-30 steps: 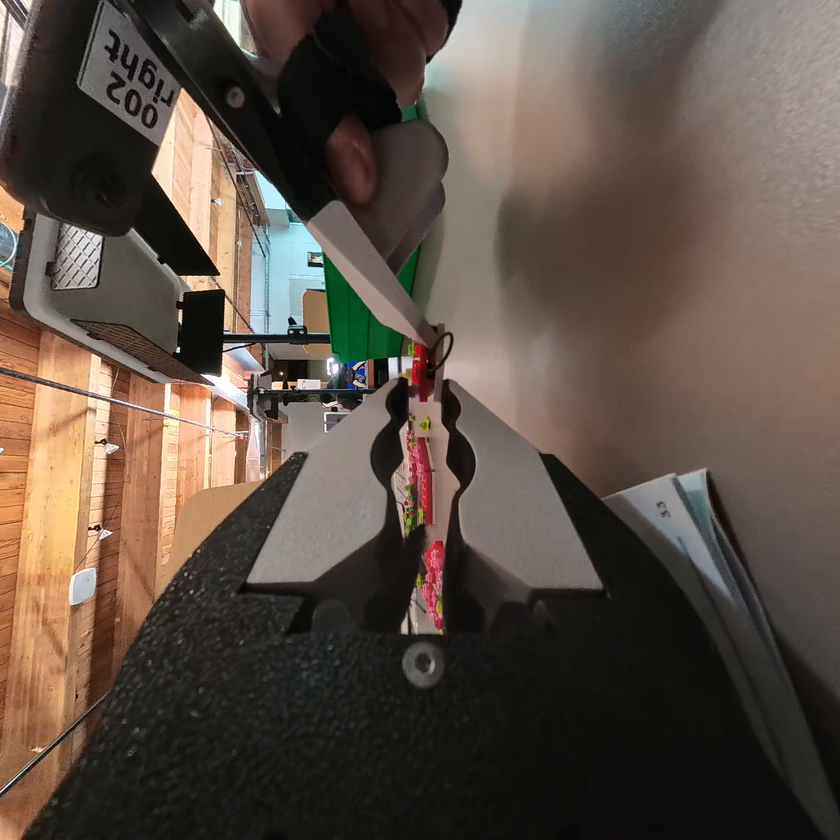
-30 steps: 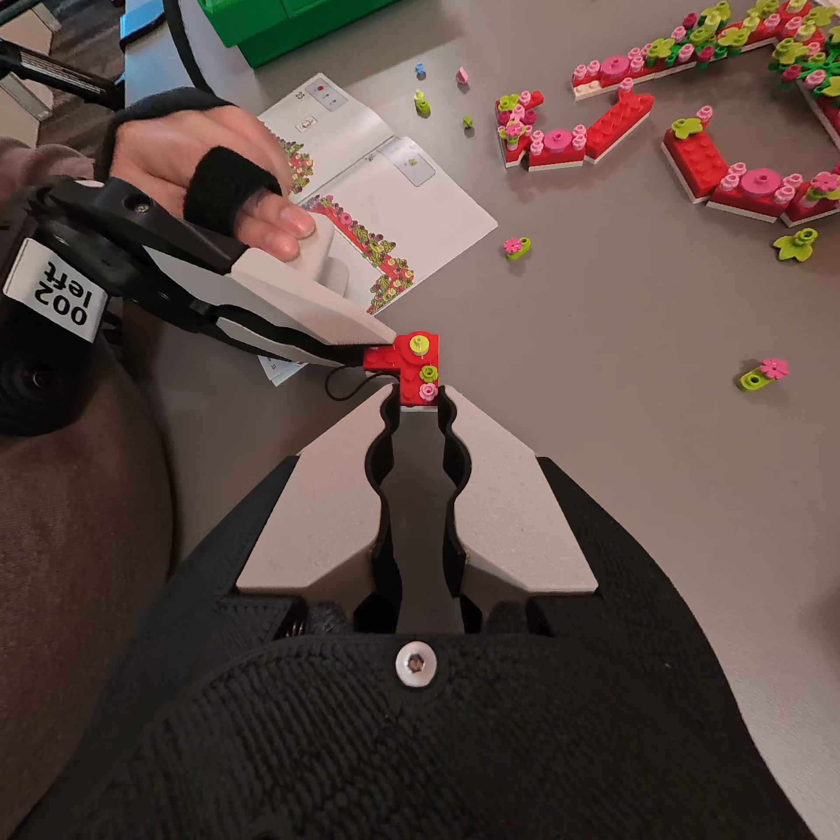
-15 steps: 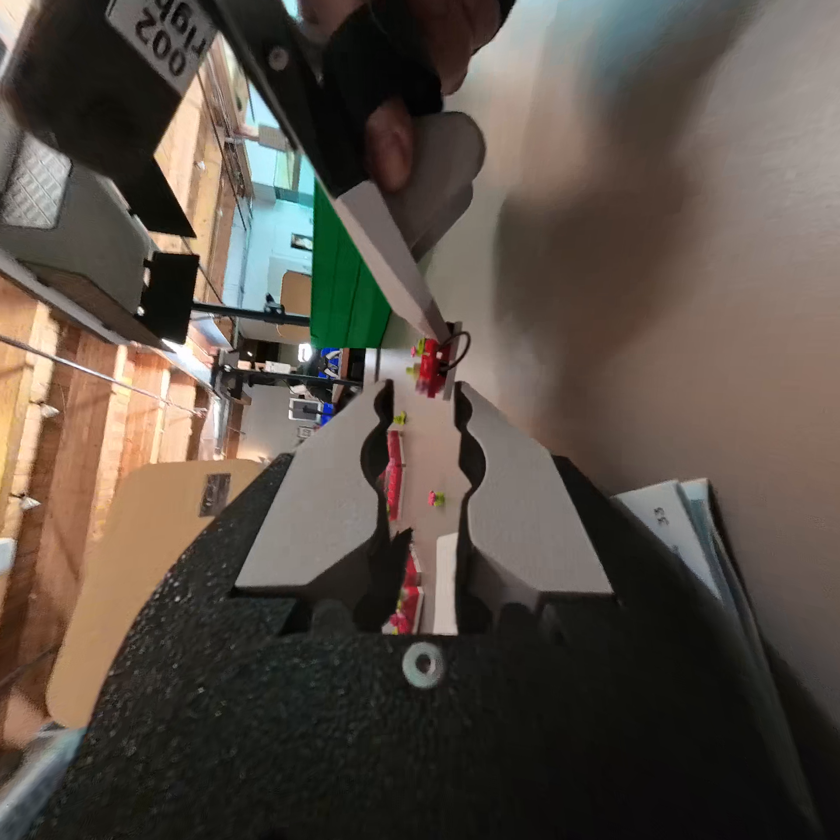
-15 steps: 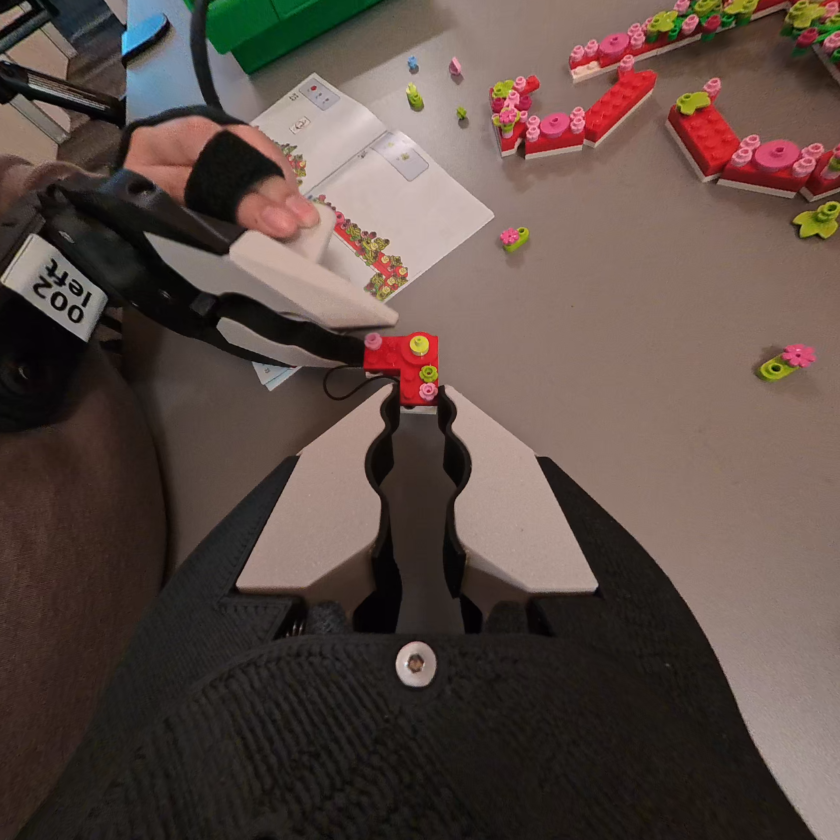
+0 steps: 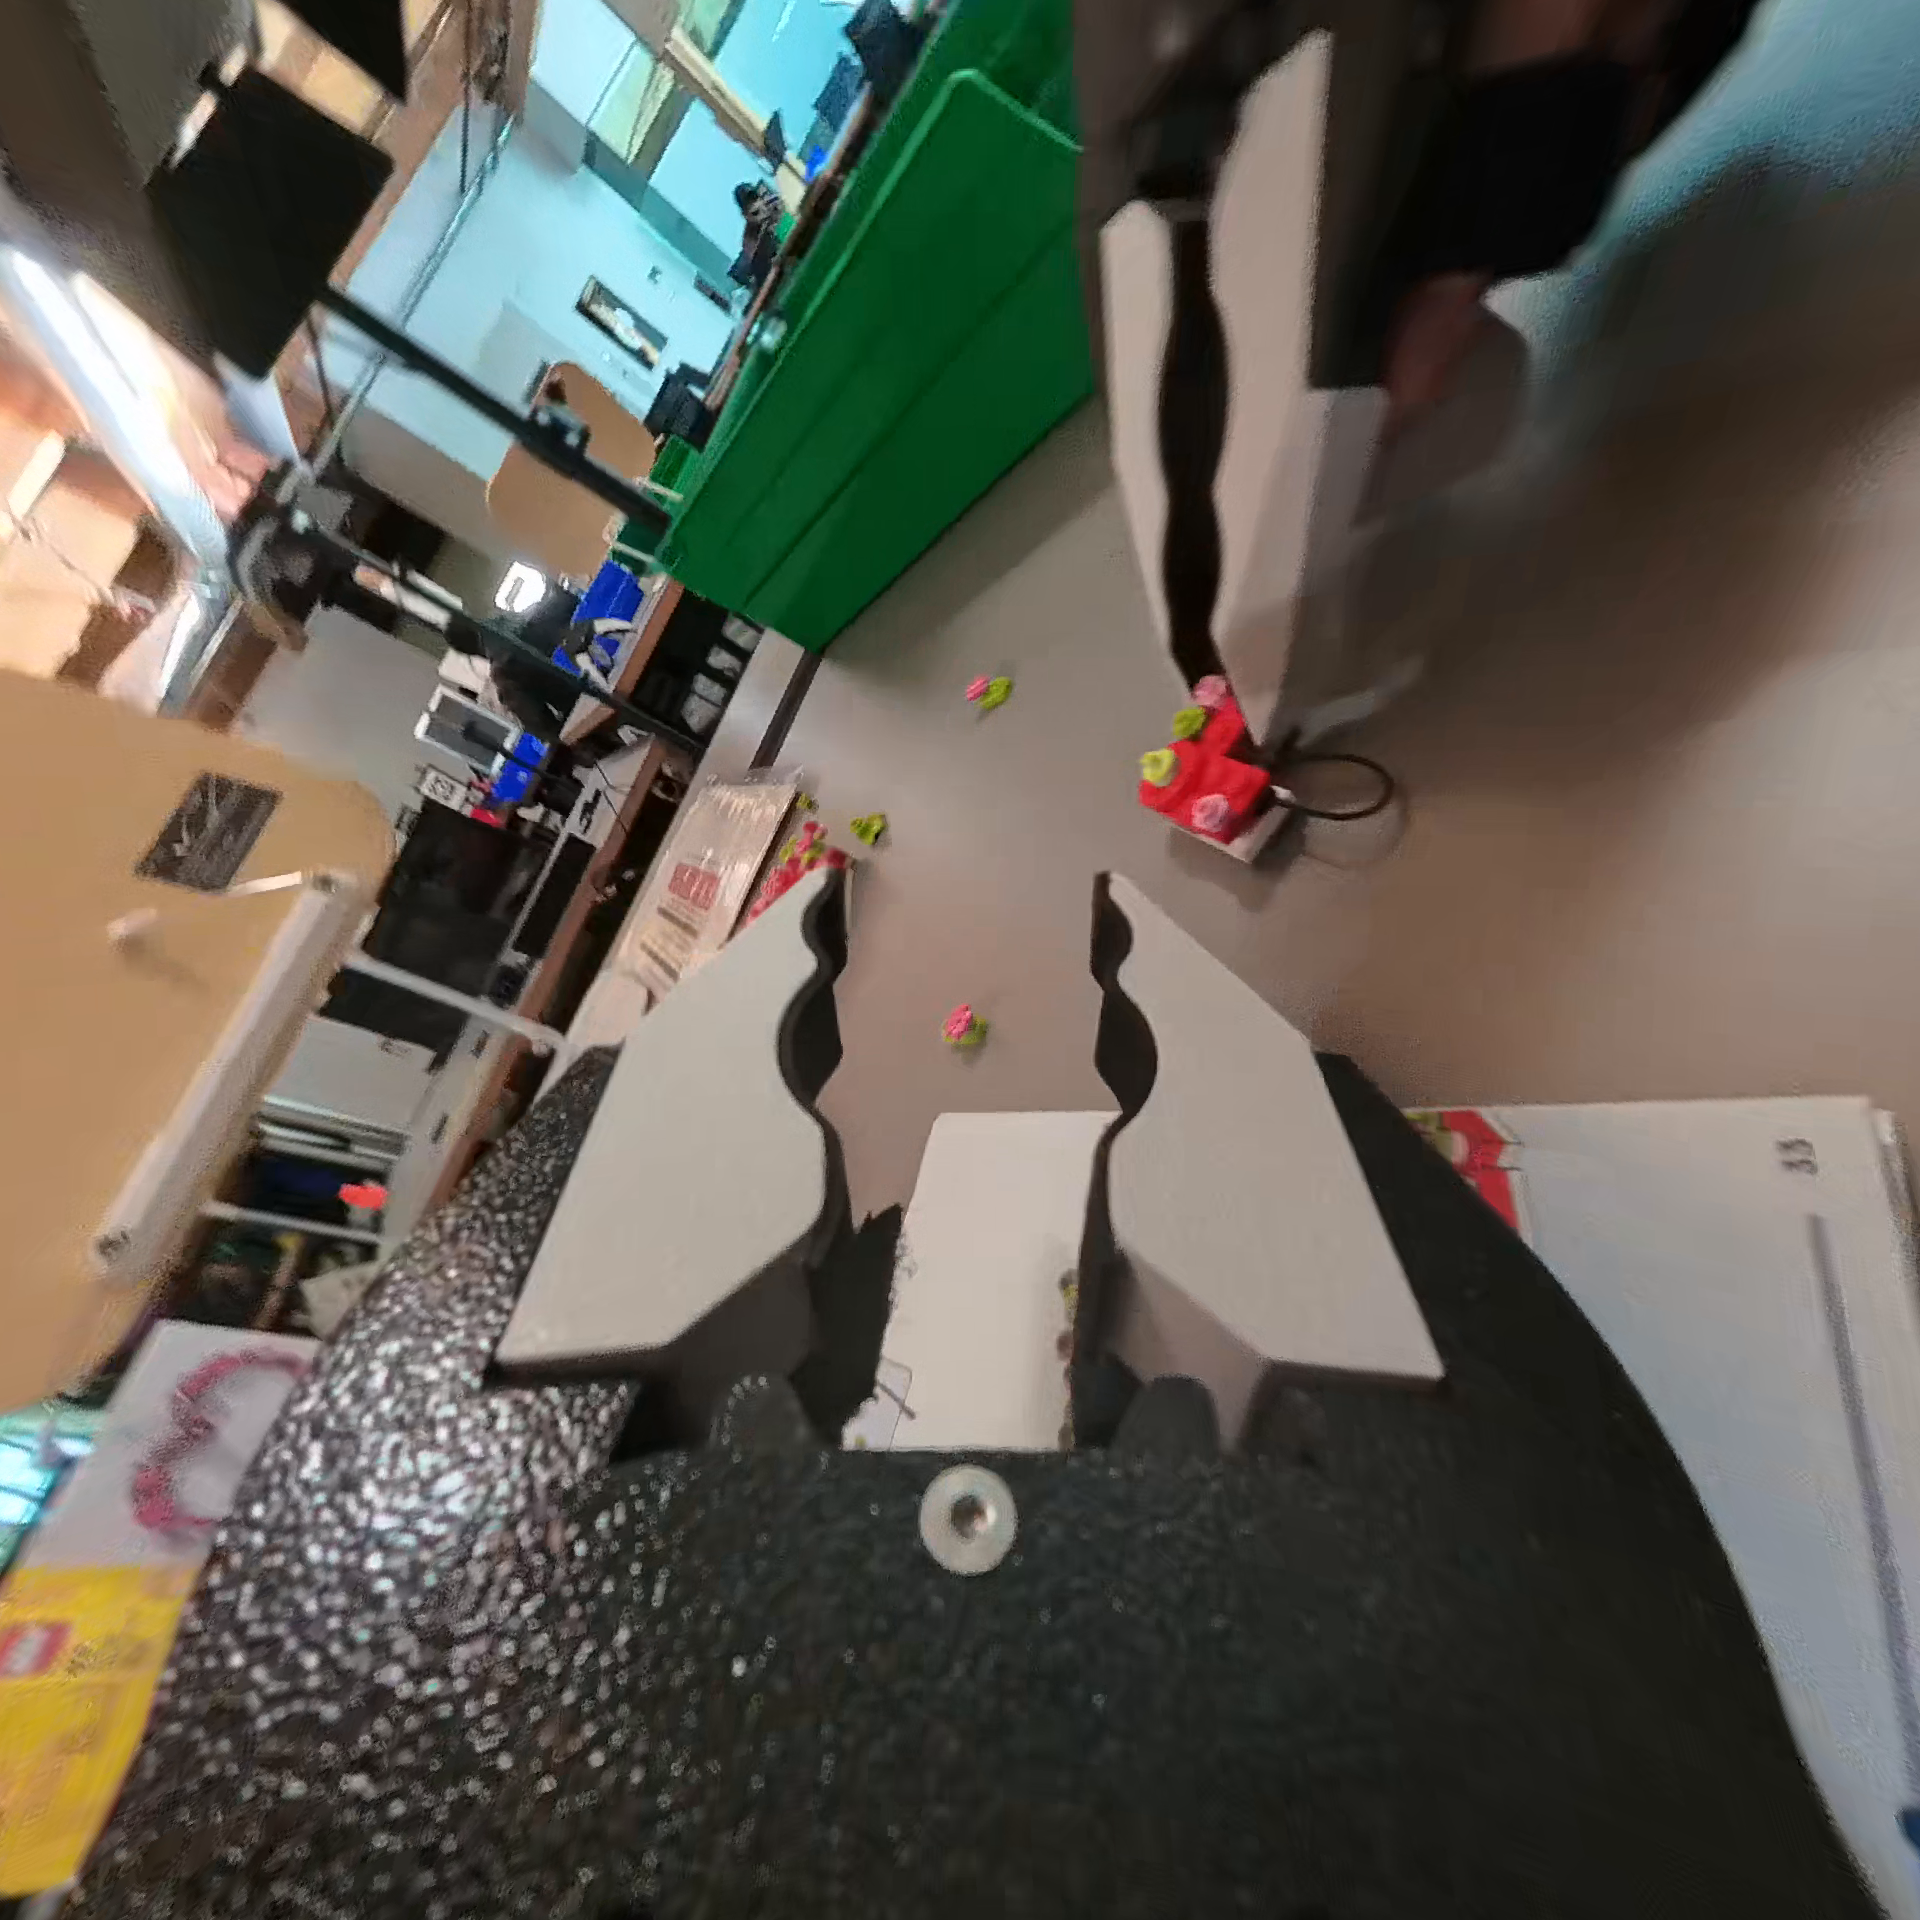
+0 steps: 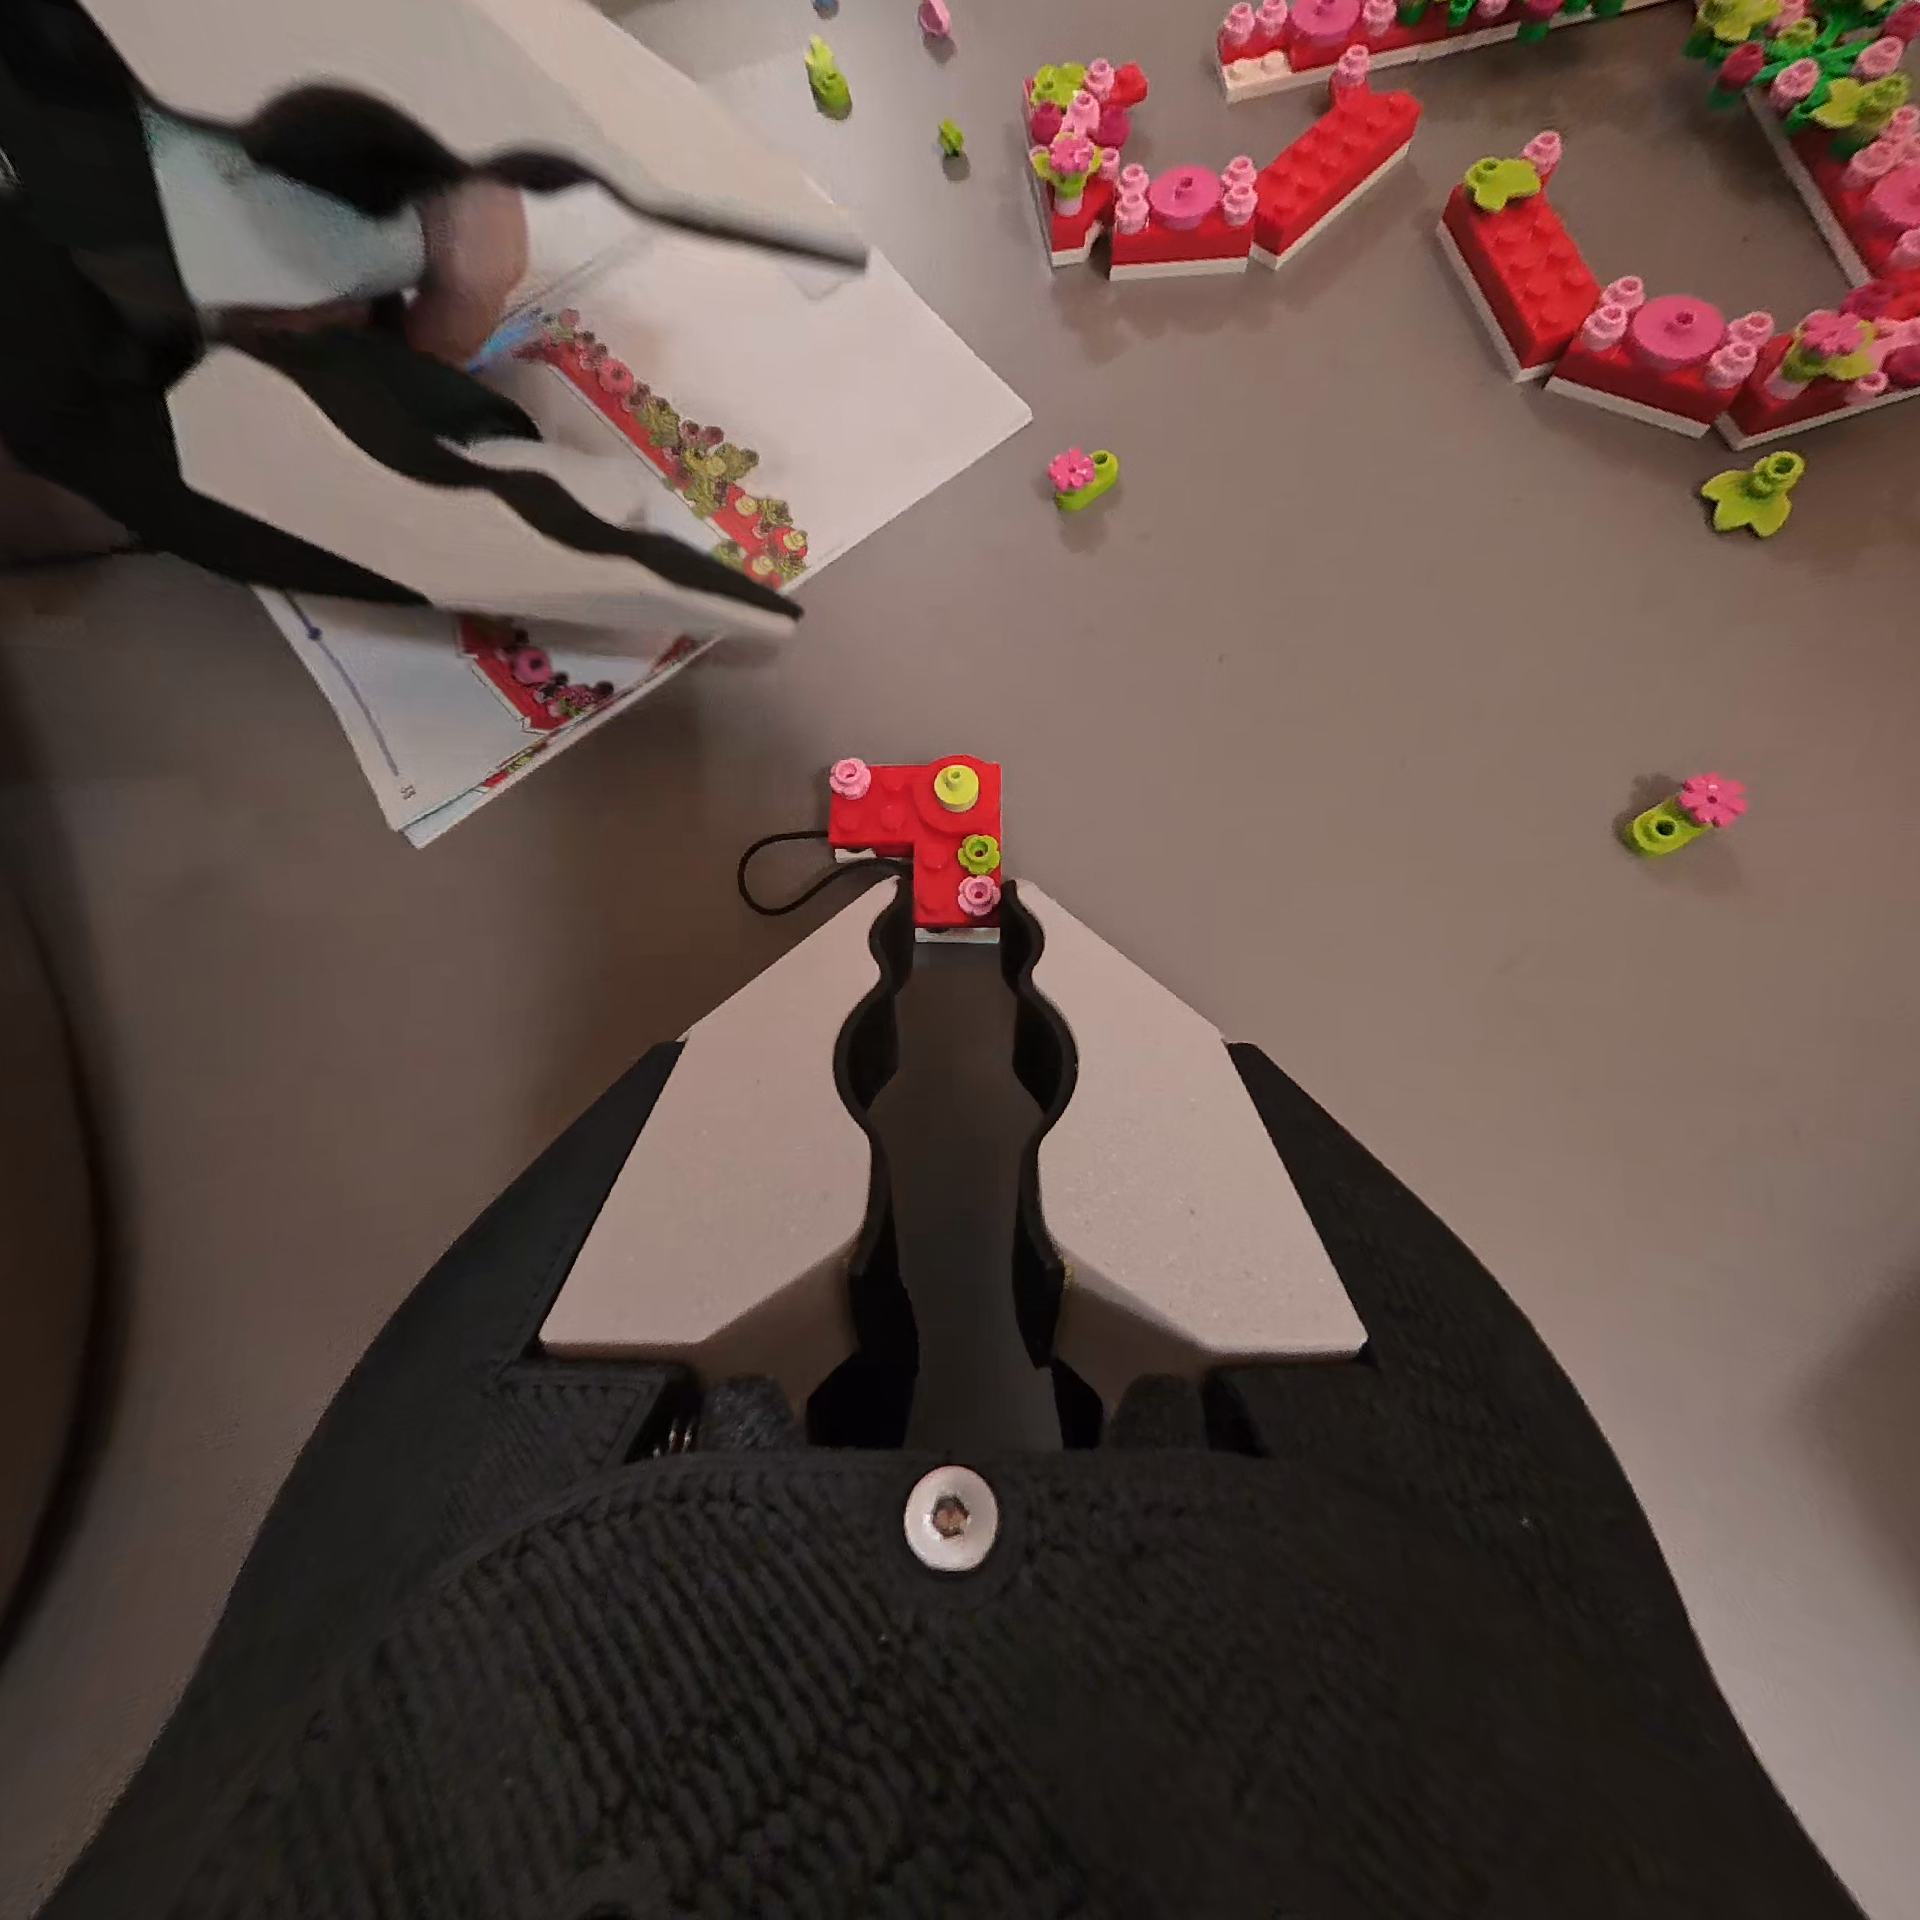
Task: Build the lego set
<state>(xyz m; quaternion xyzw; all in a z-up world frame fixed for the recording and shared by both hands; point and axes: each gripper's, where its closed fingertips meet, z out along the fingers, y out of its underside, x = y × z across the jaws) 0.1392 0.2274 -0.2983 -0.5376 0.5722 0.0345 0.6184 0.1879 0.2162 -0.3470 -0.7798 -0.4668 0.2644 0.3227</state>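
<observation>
A red L-shaped Lego piece (image 6: 914,826) on a white plate carries pink and lime studs, with a thin black loop at its left side. My right gripper (image 6: 951,906) is shut on the piece's near leg and holds it at the grey table. The piece (image 5: 1205,779) and the right gripper's fingers (image 5: 1262,468) also show in the left wrist view. My left gripper (image 5: 966,894) is open and empty. It hovers over the instruction booklet (image 6: 883,343), up and left of the piece, and shows blurred in the right wrist view (image 6: 831,436).
Red flower-covered Lego assemblies (image 6: 1247,197) (image 6: 1621,332) lie at the far right. Loose flower and leaf bits (image 6: 1081,478) (image 6: 1683,816) (image 6: 1756,499) are scattered on the table. A green box (image 5: 904,364) stands at the table's far side. The booklet (image 5: 1662,1299) lies under my left gripper.
My left gripper has opened and pulled back left from the red piece toward the booklet. A pink stud now shows on the piece's left end. The right gripper keeps its hold.
</observation>
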